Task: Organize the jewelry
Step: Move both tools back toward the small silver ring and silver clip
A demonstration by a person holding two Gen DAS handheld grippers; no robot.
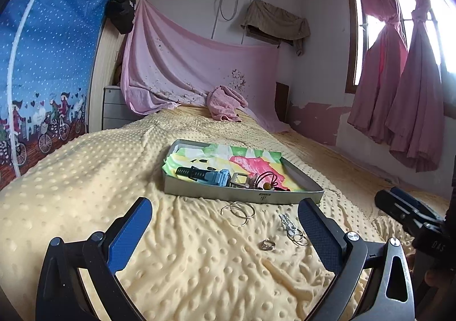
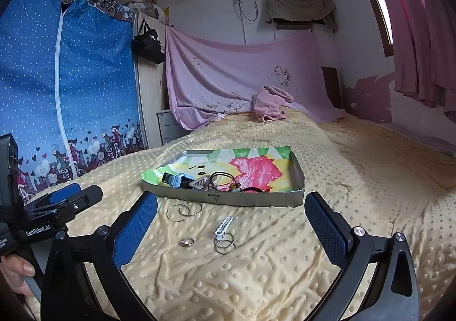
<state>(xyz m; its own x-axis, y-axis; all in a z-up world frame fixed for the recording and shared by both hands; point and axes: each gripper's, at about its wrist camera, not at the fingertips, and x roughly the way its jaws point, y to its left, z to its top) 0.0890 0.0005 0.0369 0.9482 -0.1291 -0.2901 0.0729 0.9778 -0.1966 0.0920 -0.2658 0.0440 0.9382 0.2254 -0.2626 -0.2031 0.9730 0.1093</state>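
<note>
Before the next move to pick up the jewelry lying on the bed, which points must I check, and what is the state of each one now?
1. Left gripper open and empty: ok.
2. Right gripper open and empty: ok.
3. Loose pieces in sight on the yellow blanket: hoop rings, small ring, white clip with rings: ok.
4. Pieces apart enough to take singly: the hoop rings overlap each other: not ok.
5. Tray has free room on its cloth lining: ok.
6. Blanket flat under the pieces: wrinkled and bumpy: not ok.

Hoop rings (image 1: 238, 212), ring (image 1: 268, 245), white clip (image 1: 287, 222) on blanket; tray (image 1: 245, 196) (partly filled) behind.
</note>
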